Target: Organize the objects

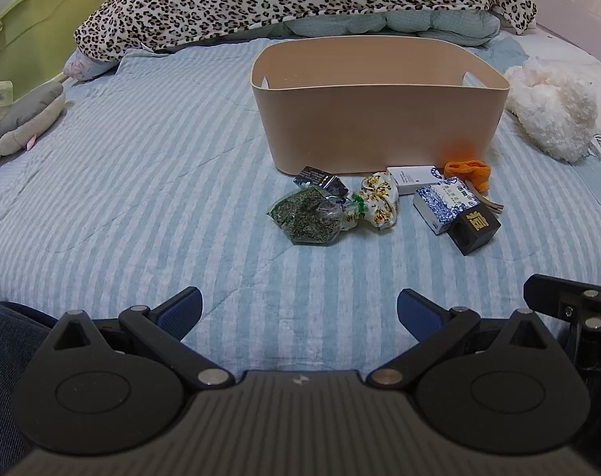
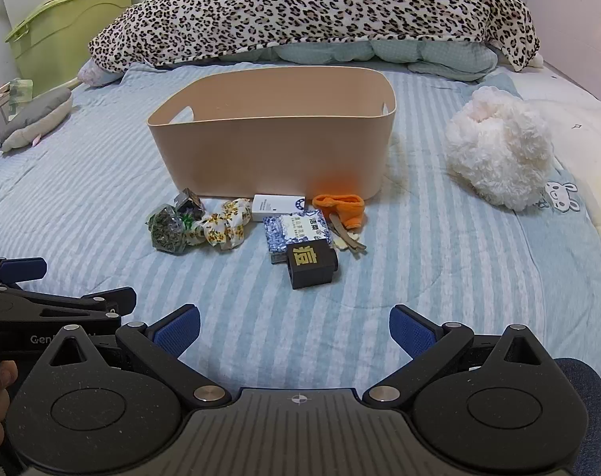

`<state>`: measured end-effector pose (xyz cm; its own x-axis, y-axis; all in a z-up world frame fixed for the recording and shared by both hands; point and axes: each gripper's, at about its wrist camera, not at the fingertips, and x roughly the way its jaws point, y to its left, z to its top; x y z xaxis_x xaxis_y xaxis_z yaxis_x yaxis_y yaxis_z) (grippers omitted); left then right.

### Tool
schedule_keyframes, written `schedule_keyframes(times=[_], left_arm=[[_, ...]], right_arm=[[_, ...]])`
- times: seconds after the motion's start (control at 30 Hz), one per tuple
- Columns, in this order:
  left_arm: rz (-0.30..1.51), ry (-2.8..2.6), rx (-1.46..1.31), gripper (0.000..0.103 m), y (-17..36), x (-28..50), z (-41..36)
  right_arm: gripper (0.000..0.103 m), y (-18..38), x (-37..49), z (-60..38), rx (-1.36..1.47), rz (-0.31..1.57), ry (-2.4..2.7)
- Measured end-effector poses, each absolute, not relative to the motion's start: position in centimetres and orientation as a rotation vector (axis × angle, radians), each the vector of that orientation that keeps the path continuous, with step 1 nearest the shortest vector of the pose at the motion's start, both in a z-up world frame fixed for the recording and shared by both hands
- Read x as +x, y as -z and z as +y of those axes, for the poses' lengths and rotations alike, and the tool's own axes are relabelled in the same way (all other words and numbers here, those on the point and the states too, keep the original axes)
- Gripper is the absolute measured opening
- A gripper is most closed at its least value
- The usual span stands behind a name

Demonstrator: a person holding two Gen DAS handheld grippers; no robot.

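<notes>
Nearest the lens, both tongs sit low over the blue-and-white striped quilt of the bed: the left tongs are spread wide with nothing between the blue pads, and the right tongs are likewise spread and empty. Neither touches any object yet.

Things to be sorted lie in a loose row on the bed just in front of the tan oval plastic bin, which looks empty as far as its inside shows. From the right-wrist view, left to right: a clear bag of dark green dried leaves, a yellow-flowered white cloth bundle, a small white flat box, a blue-and-white patterned box, a black cube-shaped box with a gold character, and an orange knitted cloth touching the bin's wall.

Judging by this layout, no item has gone in, so the step is a first pick. The black cube-shaped box is the closest to the right tongs and leans on the patterned box; closing across its 2 flat side faces, squarely and low, should hold it without nudging its neighbour. The bag of leaves suits the left tongs, but it is slippery and soft, so pinching its gathered top seems safer. Lift each piece clear over the bin's rim before letting go.
</notes>
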<state>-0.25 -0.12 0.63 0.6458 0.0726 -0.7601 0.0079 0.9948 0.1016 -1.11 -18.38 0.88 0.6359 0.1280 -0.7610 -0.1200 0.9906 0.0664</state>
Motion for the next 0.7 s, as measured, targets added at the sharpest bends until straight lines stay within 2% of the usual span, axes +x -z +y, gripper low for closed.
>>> schedule_keyframes(times=[0.7], left_arm=[[0.861, -0.034, 0.105, 0.103, -0.42, -0.29, -0.10]], right_arm=[[0.103, -0.63, -1.20, -18.39, 0.009, 0.870, -0.137]])
